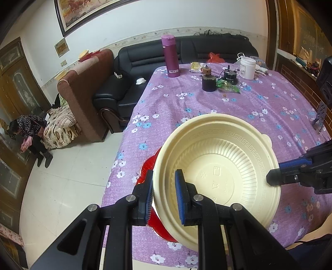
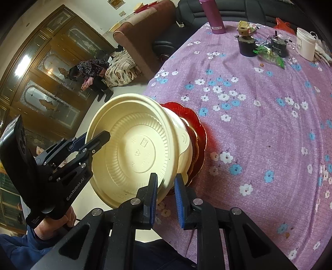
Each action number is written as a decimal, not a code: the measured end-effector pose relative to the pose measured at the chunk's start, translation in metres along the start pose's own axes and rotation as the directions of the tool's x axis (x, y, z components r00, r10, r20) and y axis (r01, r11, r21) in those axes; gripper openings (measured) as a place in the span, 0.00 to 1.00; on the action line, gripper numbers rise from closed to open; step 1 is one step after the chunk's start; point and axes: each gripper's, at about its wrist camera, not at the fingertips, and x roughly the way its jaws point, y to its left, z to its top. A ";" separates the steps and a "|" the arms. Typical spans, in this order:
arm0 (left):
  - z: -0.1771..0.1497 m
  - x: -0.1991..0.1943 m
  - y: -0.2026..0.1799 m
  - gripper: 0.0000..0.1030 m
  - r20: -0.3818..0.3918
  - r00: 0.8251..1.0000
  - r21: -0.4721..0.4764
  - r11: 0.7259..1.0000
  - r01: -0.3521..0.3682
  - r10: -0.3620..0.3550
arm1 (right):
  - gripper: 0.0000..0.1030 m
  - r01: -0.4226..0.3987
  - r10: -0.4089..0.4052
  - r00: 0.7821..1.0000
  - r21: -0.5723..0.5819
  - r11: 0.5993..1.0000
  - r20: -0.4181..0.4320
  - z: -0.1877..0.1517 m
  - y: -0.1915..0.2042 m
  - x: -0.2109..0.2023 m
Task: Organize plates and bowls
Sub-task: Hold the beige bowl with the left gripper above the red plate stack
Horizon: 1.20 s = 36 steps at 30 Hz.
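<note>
I hold the ribbed cream plastic bowl (image 1: 217,166) at lower centre, left tongs (image 1: 164,195) and right tongs (image 2: 165,197) each nearly shut, pinching opposite rims, above the red scalloped plates (image 2: 197,133) on the table (image 1: 228,103). Next: lower it level, then release.

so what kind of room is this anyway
Most likely a home living room: a black leather sofa by the wall, a table under a purple floral cloth, and a framed painting hanging above.
</note>
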 end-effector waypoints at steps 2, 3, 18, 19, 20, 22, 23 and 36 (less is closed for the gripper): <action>0.000 0.000 0.000 0.18 0.000 1.000 0.000 1.000 0.001 -0.001 | 0.18 -0.002 0.002 1.000 0.004 1.000 0.000 0.001 0.000 0.002; 0.000 0.001 0.000 0.18 0.000 1.000 0.001 1.000 0.001 -0.001 | 0.18 -0.001 0.001 1.000 0.005 1.000 0.000 0.002 0.000 0.003; 0.001 0.025 0.010 0.19 -0.030 0.999 0.015 1.000 0.024 -0.024 | 0.18 0.001 0.000 1.000 0.041 0.999 -0.022 0.006 -0.003 0.018; 0.001 0.026 0.010 0.19 -0.033 0.999 0.015 1.000 0.025 -0.024 | 0.18 0.000 0.001 1.000 0.043 0.999 -0.025 0.006 -0.003 0.019; 0.001 0.027 0.010 0.19 -0.035 0.999 0.014 1.000 0.025 -0.025 | 0.18 0.000 0.001 1.000 0.045 0.999 -0.028 0.007 -0.004 0.020; 0.001 0.028 0.010 0.19 -0.038 0.999 0.015 1.000 0.026 -0.025 | 0.18 0.000 0.002 0.999 0.046 0.999 -0.032 0.007 -0.005 0.021; 0.001 0.029 0.011 0.19 -0.041 0.999 0.015 1.000 0.025 -0.025 | 0.18 0.000 0.002 0.999 0.047 0.999 -0.034 0.007 -0.005 0.022; 0.000 0.044 0.016 0.19 -0.073 0.997 0.008 1.000 0.027 -0.026 | 0.18 -0.005 0.009 0.998 0.055 0.998 -0.060 0.015 -0.009 0.033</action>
